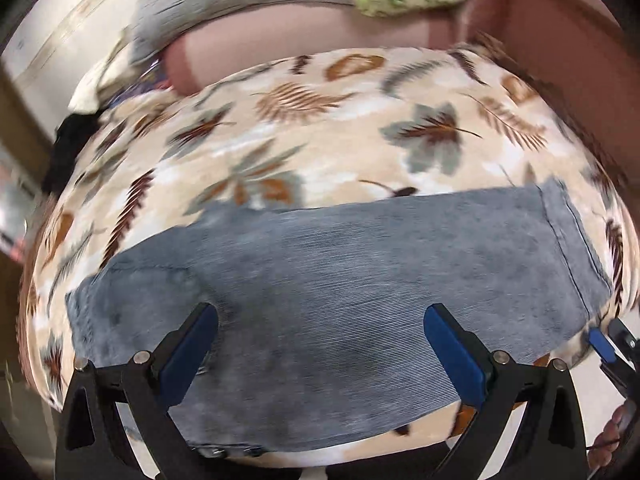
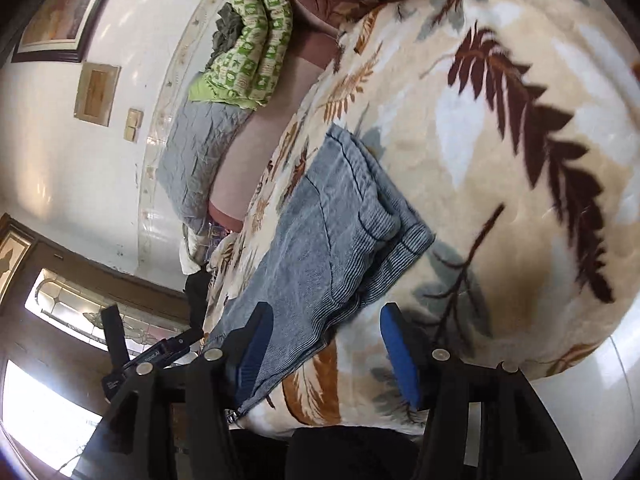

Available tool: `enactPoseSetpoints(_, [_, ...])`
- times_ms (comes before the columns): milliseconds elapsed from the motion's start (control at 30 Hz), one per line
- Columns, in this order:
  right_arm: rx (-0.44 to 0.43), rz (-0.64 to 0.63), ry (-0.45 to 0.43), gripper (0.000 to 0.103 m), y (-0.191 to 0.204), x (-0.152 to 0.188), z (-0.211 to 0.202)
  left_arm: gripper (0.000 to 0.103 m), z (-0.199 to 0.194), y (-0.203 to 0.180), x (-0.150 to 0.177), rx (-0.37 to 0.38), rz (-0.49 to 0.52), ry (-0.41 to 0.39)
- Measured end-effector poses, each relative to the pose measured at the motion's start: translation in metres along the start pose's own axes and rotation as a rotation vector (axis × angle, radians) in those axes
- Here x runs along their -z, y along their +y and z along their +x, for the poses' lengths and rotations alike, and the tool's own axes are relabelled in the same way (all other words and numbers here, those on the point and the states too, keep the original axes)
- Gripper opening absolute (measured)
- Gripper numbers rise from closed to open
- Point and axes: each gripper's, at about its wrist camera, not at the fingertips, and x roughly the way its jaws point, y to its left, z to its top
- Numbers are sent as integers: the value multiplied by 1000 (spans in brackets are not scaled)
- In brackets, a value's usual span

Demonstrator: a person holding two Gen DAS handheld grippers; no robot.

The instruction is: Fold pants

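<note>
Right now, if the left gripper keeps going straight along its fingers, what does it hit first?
Most likely the blue-grey pants, lying flat on the leaf-print blanket. The left gripper stands open and empty above them, angled down, and nothing shows in between. Blur leaves the depth unclear.

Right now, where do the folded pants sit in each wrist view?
Left wrist: pants span the lower middle, behind the open left gripper.
Right wrist: pants run from centre to lower left, one edge by the right gripper.
Shared landmark: leaf-print blanket under them.
</note>
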Motion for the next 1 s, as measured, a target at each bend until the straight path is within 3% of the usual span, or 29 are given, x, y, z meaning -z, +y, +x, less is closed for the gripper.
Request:
enactPoseSetpoints(233, [-19, 62, 10, 60, -12, -3, 16, 102, 18, -50, -12, 28, 67, 23])
enactPoseSetpoints(367, [-1, 58, -37, 60, -15, -17, -2, 102, 42, -65, -20, 23, 68, 52])
enactPoseSetpoints(500, [17, 71, -85, 60, -21, -42, -24, 103, 88, -83, -16, 18, 120, 164])
enactPoseSetpoints(533, [27, 74, -87, 60, -22, -49, -24, 103, 91, -84, -15, 27, 112, 142])
enactPoseSetpoints(667, [43, 81, 17, 60, -24, -68, 0, 103, 80, -78, -21, 73, 95, 164])
enactPoseSetpoints(833, [28, 61, 105, 61, -18, -82, 23, 103, 52, -59, -8, 97, 123, 97])
enactPoseSetpoints(1000, [-6, 39, 210, 62, -15, -106, 48, 103, 49, -24, 10, 79, 69, 86])
